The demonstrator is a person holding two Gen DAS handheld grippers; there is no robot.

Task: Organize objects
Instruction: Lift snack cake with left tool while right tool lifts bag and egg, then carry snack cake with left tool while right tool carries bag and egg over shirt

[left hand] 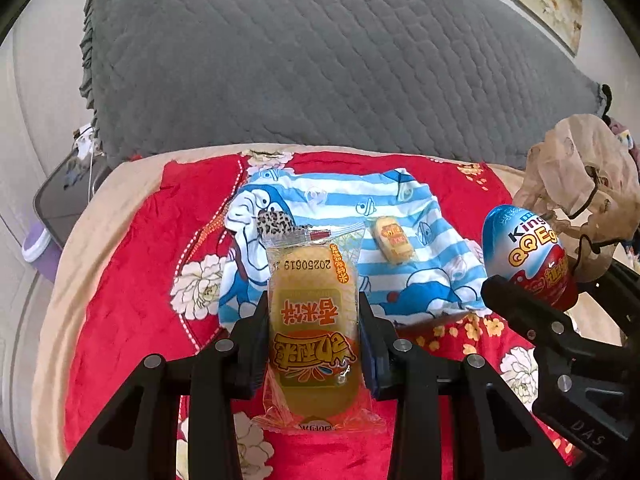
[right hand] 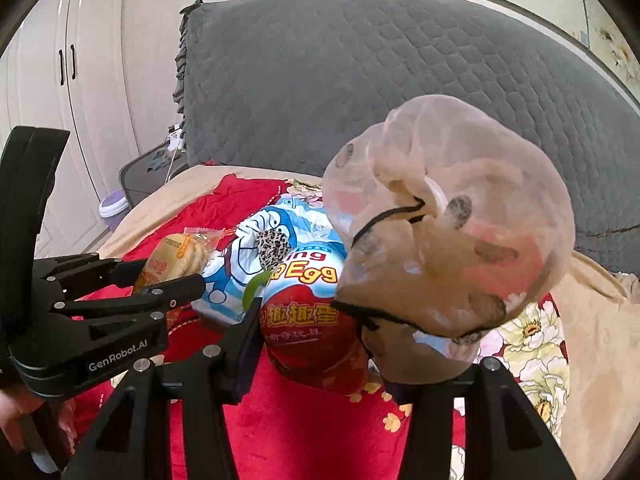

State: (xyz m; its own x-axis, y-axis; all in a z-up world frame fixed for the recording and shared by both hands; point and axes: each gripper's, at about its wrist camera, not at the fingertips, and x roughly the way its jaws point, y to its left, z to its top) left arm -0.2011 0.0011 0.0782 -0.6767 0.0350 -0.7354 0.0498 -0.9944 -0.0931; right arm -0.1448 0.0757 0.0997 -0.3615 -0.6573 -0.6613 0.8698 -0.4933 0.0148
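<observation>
- Two items lifted: left tool (left hand: 314,338) clamped on yellow rice-cake packet (left hand: 314,332); right tool (right hand: 320,344) clamped on toy egg (right hand: 310,320).
- Left on bed: small packet (left hand: 394,240) at 1 o'clock, on striped cloth (left hand: 344,200).
- Sheer drawstring bag (right hand: 452,256) hanging beside egg, apparently unfilled.

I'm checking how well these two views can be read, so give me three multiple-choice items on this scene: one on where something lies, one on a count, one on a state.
1. Where does the small snack pack lie?
A. on the striped cartoon cloth
B. on the grey quilt
C. in a claw

2. How many yellow snack packs show in the left wrist view?
A. one
B. two
C. four

3. What does the left claw hold?
A. nothing
B. the toy egg
C. the large snack pack

Key: A, it rests on the blue stripes; B, one gripped, one lying; C, both pads press its sides.
</observation>
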